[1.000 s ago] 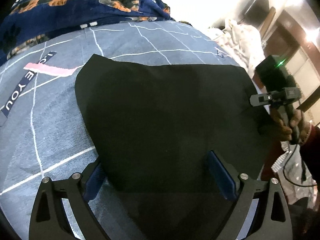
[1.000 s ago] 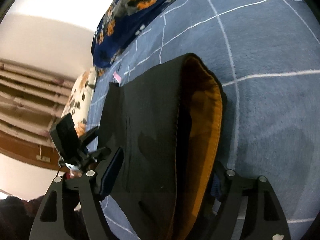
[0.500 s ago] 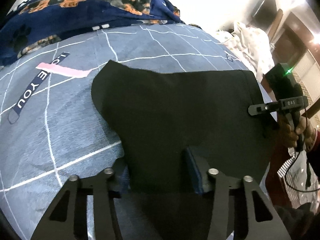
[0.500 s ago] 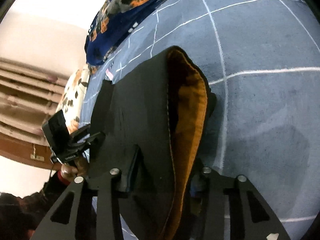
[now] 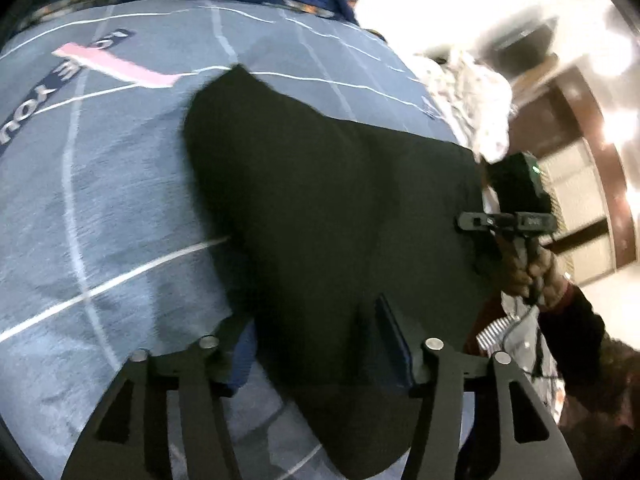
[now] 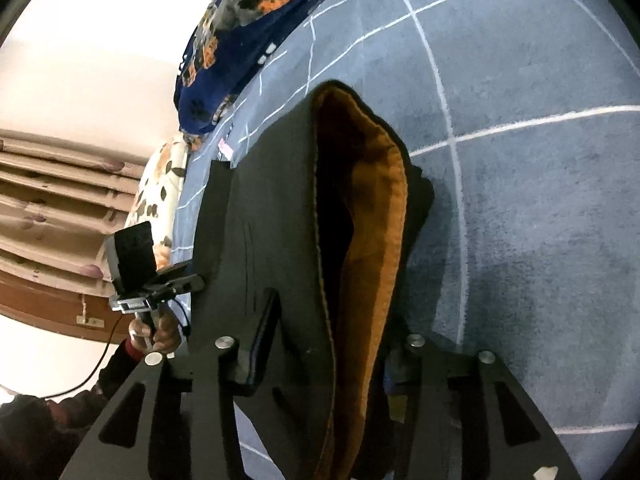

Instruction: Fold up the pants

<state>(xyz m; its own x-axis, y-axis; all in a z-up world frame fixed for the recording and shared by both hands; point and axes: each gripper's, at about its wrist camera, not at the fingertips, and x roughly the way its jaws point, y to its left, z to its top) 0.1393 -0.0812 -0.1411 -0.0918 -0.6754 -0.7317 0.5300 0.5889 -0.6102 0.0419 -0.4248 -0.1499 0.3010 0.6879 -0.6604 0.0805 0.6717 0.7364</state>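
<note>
The black pants point(image 5: 332, 208) lie on the grey-blue bedspread point(image 5: 120, 208). My left gripper point(image 5: 316, 344) is shut on the pants' near edge and holds it raised off the bed. My right gripper point(image 6: 328, 344) is shut on the waistband end of the pants point(image 6: 256, 216), where the orange lining point(image 6: 372, 208) gapes open. Each gripper shows in the other's view: the right one point(image 5: 508, 220) at the pants' right edge, the left one point(image 6: 160, 288) at their left edge.
A dark blue patterned blanket point(image 6: 248, 28) lies bunched at the head of the bed. A floral pillow point(image 6: 160, 188) sits beside it. White crumpled fabric point(image 5: 476, 100) lies off the bed's far right. The bedspread carries white grid lines and a pink label point(image 5: 116, 66).
Both grippers closed from open onto the pants' edges. The left gripper has since lifted and swung, dragging the cloth; the far hem has crept nearer.
</note>
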